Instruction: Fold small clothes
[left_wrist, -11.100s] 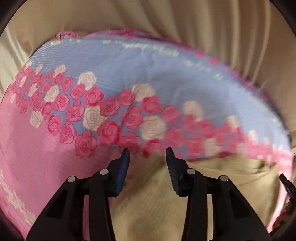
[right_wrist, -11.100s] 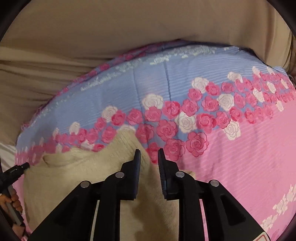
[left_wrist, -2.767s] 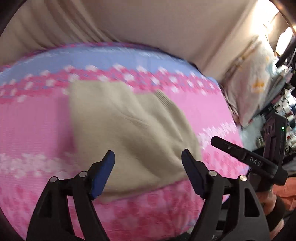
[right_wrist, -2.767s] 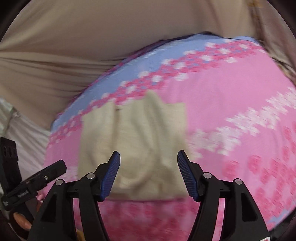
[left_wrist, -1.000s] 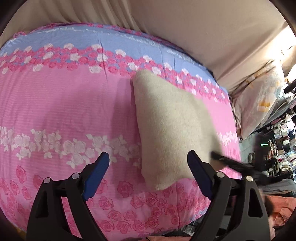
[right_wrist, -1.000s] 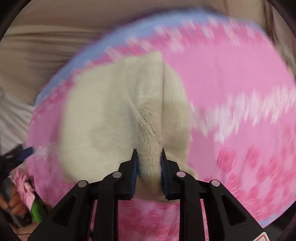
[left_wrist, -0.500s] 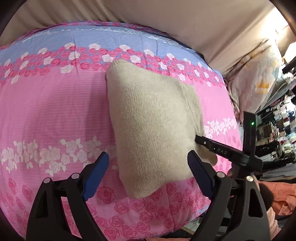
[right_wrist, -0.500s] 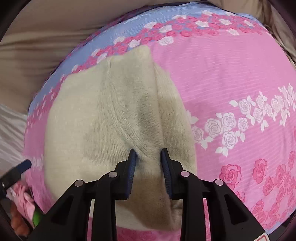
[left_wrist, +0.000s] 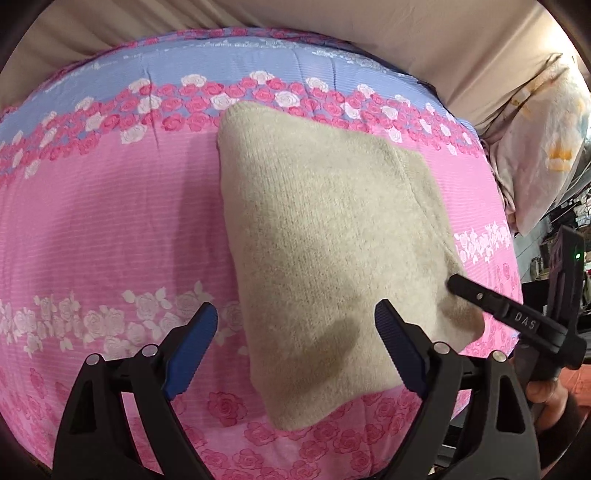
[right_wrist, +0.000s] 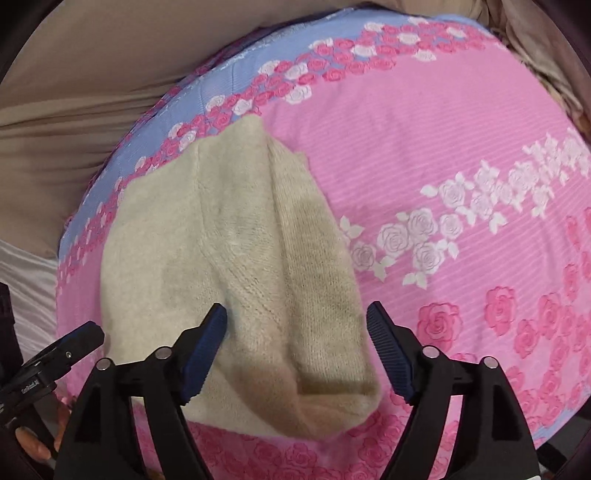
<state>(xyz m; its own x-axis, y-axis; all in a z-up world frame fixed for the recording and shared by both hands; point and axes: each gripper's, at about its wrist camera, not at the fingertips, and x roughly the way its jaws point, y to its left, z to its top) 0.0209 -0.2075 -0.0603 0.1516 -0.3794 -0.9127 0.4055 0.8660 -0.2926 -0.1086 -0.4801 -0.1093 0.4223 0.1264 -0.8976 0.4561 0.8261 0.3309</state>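
The folded beige sweater (left_wrist: 332, 258) lies flat on the pink rose-print bedspread (left_wrist: 110, 229), centre frame in both views — its inner layers are hidden under the top fold. The right tool (right_wrist: 297, 334) has just been opening; its jaws now stand wide over the sweater's near edge, pads off it. The left tool (left_wrist: 295, 341) is wide too, empty. A floral pillow (left_wrist: 543, 147) sits upper right, partly cut off.

Bare bedspread (left_wrist: 110, 229) open left of the sweater (left_wrist: 325, 240), beige curtain (left_wrist: 369, 33) closing the far edge, pillow (left_wrist: 546, 147) crowding the far-right corner — right gripper (left_wrist: 480, 295) at the sweater's right edge.
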